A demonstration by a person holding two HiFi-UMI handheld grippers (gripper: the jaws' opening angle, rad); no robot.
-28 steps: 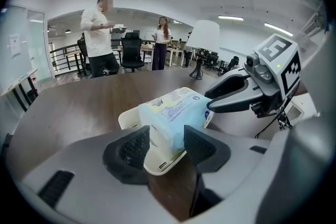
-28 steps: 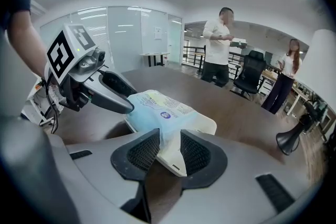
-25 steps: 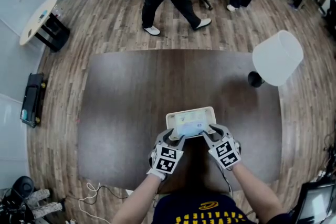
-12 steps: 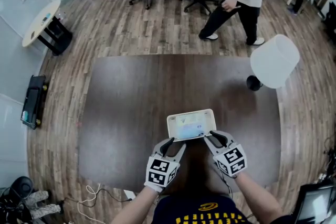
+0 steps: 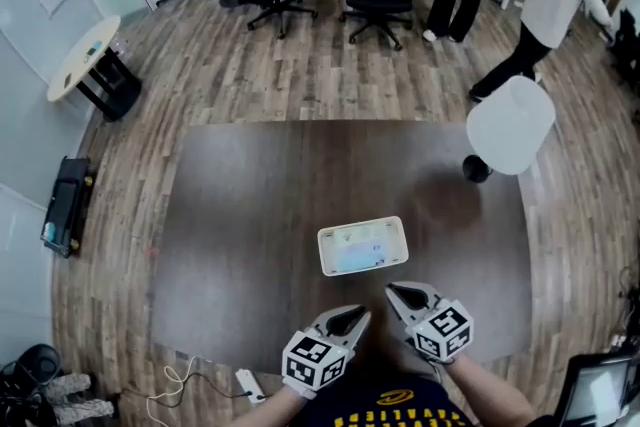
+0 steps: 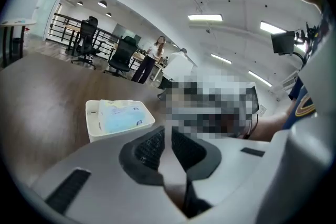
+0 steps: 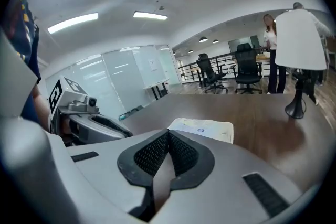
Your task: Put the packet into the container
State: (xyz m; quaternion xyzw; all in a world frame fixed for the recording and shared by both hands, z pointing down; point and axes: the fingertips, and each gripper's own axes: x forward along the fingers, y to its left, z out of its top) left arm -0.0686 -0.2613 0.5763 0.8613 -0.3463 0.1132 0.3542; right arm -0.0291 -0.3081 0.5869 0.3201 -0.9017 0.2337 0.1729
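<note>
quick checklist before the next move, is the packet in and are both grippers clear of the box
1. Packet inside the container: ok, it lies flat in it.
2. Container set on the table, away from the edges: ok.
3. Left gripper clear of the container: ok, apart from it. Its jaws have just been closing, a narrow gap is left, nothing between them.
4. Right gripper clear and empty: ok, its jaws have just closed on nothing.
5. Lamp out of the way: ok, at the table's far right.
6. Packet fully below the rim: cannot tell.
</note>
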